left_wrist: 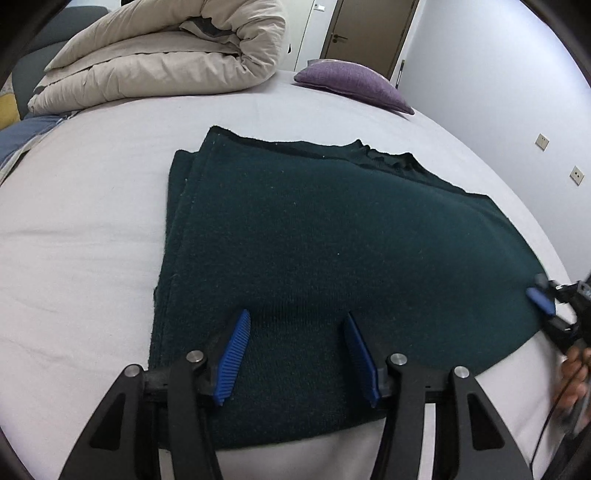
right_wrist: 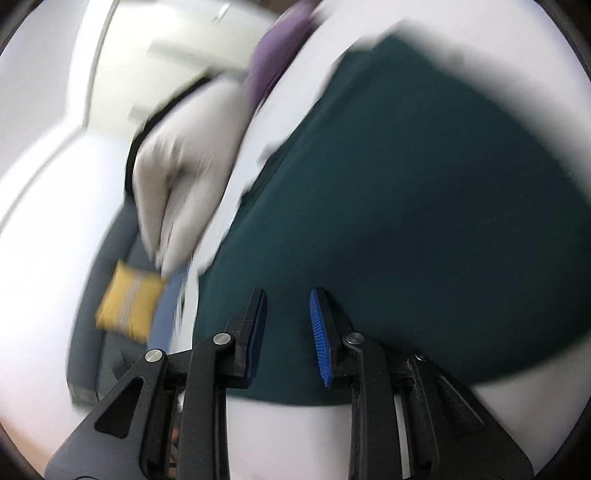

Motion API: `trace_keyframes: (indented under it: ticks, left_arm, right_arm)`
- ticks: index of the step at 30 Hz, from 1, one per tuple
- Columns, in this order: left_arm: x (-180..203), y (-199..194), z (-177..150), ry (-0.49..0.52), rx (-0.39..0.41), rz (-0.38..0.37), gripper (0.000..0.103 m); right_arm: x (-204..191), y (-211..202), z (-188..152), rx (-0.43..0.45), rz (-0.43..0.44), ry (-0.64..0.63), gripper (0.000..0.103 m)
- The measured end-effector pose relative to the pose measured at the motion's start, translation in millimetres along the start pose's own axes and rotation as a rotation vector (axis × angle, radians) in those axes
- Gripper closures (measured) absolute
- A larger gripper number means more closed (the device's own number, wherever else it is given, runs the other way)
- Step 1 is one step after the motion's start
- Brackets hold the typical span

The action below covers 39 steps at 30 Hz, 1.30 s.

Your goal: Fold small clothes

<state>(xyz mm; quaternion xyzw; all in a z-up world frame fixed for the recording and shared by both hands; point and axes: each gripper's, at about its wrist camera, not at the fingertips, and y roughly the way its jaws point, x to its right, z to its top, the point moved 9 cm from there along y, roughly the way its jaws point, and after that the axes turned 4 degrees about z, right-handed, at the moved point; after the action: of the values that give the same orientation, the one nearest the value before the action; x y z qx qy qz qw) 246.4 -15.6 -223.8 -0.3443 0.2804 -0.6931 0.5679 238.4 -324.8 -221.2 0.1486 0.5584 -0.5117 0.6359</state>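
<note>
A dark green knit garment (left_wrist: 332, 266) lies folded flat on the white bed (left_wrist: 74, 240). My left gripper (left_wrist: 297, 325) is open, its blue-padded fingers spread over the garment's near edge, holding nothing. My right gripper (right_wrist: 288, 299) is open over the same garment (right_wrist: 424, 206), seen blurred from motion; it holds nothing. The right gripper also shows in the left wrist view (left_wrist: 543, 299) at the garment's right edge.
A rolled beige duvet (left_wrist: 159, 55) and a purple pillow (left_wrist: 354, 83) lie at the far side of the bed. A yellow cushion (right_wrist: 129, 306) sits on a grey sofa (right_wrist: 110, 258). A door (left_wrist: 365, 29) and a white wall stand behind.
</note>
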Motion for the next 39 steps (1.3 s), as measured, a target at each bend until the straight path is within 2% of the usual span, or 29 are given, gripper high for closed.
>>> trace_keyframes:
  ticks: [3,5,7,9,11,13,15,18,19,20,22,24,25,27,31,33,34,35,37,39]
  left_arm:
    - [1,0,-1,0.012,0.003,0.013,0.047]
    - [1,0,-3,0.016,0.004,0.017,0.046]
    - [-1,0,-3,0.015,0.001,0.017,0.046]
    - [0,1,-4,0.018,0.002,0.020,0.046]
    - [0,1,-4,0.017,0.002,0.020,0.046]
    - [0,1,-4,0.017,0.002,0.019,0.046]
    - [0,2,-4,0.014,0.001,0.015,0.046]
    - [-1,4,-5,0.012,0.002,0.010,0.046]
    - [-1,4,-5,0.012,0.002,0.009,0.046]
    - [-1,3,-6,0.012,0.003,0.009,0.046]
    - [-2,2,-6,0.011,0.004,0.007,0.046]
    - [-2,2,-7,0.015,0.004,0.010,0.046]
    - [-2,2,-7,0.017,0.003,0.012,0.046]
    - [-1,2,-6,0.017,0.003,0.013,0.046]
    - [-2,3,-6,0.016,0.003,0.009,0.046]
    - [-2,3,-6,0.014,0.003,0.005,0.046]
    - [-2,2,-5,0.011,0.003,0.001,0.046]
    - [-2,1,-5,0.005,0.005,-0.009,0.046]
    - [-4,-3,-4,-0.010,0.009,-0.030,0.046]
    - [-3,-11,-1,-0.019,0.009,-0.023,0.047]
  right_arm:
    - [18,-51,29,0.138,-0.106,0.010,0.075]
    - [17,-72,42,0.175,-0.124,0.019,0.075]
    - [-3,-77,46,0.169,-0.092,-0.011,0.075]
    - [-40,-50,47,0.115,-0.053,-0.093,0.074]
    - [-73,-17,34,0.048,-0.013,-0.140,0.067]
    - [-104,41,13,-0.029,0.019,-0.175,0.061]
    - [-128,88,-3,-0.109,0.046,-0.201,0.060]
    - [-134,149,-15,-0.205,0.072,-0.177,0.060]
    - [-128,164,-15,-0.225,0.050,-0.171,0.062]
    - [-122,169,-19,-0.228,0.023,-0.168,0.067]
    - [-102,177,-21,-0.221,0.044,-0.134,0.079]
    - [-76,150,-9,-0.171,0.084,-0.091,0.079]
    - [-69,143,0,-0.142,0.084,-0.082,0.075]
    - [-40,117,29,-0.047,0.014,-0.066,0.077]
    - [1,58,70,0.094,0.021,0.017,0.078]
    - [9,28,84,0.162,-0.034,0.000,0.072]
    - [18,6,90,0.193,-0.096,0.003,0.069]
    - [26,-7,93,0.221,-0.119,0.017,0.066]
    - [44,-35,92,0.264,-0.135,0.079,0.062]
    - [50,-61,83,0.276,-0.146,0.063,0.059]
